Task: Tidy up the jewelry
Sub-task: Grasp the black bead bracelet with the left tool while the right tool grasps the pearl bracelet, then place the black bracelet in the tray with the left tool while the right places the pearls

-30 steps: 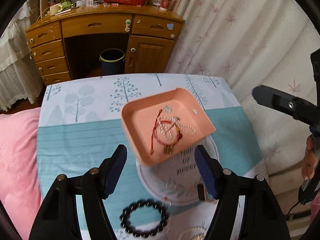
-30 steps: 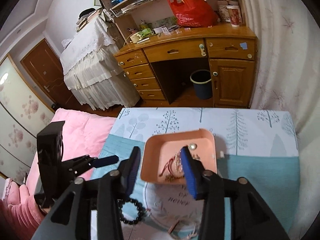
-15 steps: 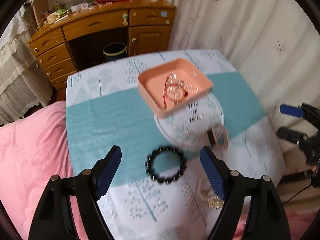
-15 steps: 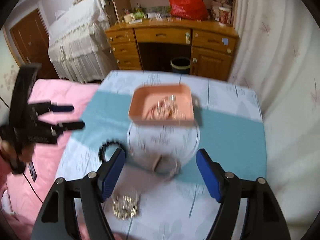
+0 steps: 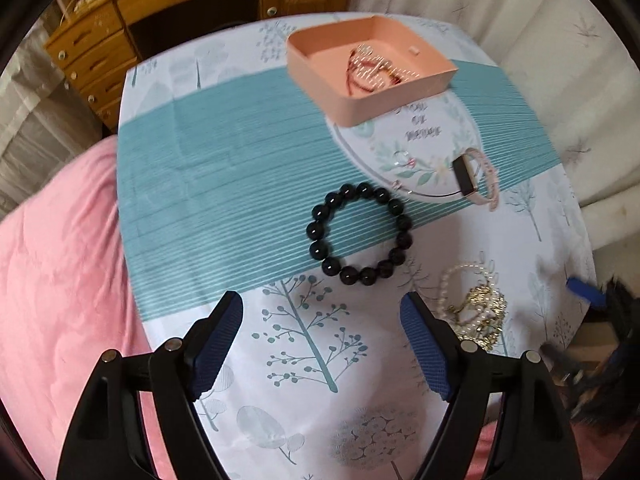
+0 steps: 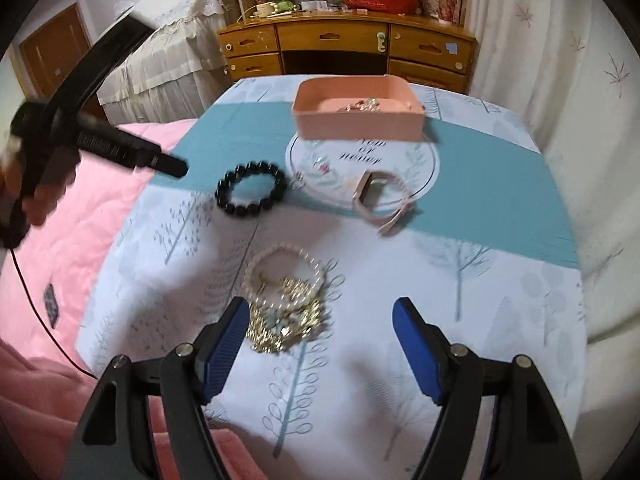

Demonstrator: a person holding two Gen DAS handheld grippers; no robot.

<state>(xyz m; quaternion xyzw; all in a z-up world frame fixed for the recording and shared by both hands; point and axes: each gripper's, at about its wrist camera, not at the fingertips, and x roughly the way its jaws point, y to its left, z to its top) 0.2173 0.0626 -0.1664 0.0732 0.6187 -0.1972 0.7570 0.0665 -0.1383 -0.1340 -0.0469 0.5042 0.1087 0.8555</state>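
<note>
The left gripper [image 5: 322, 336] points steeply down at the printed tablecloth [image 5: 224, 168]. Its blue ribbed pads [image 5: 218, 340] stand wide apart with nothing between them, having widened early in the last second. A bracelet of round, glossy black beads [image 5: 359, 234] lies flat just beyond the fingertips.

The right gripper [image 6: 318, 342] likewise has its jaws spread and empty, also widened within that second. A tangled heap of pearl strands and gold chain [image 6: 286, 304] lies just beside its left pad [image 6: 224, 350]; contact cannot be confirmed.

A rectangular, smooth-walled pink tray [image 6: 360, 122] sits at the far side of the cloth and holds a red cord and pale beaded pieces, blurred. Between tray and heap lies a pale pink band with a dark rectangular face [image 6: 380, 200], on the cloth's circular printed motif. A pink quilt [image 5: 60, 280] lies to the left of the cloth.
</note>
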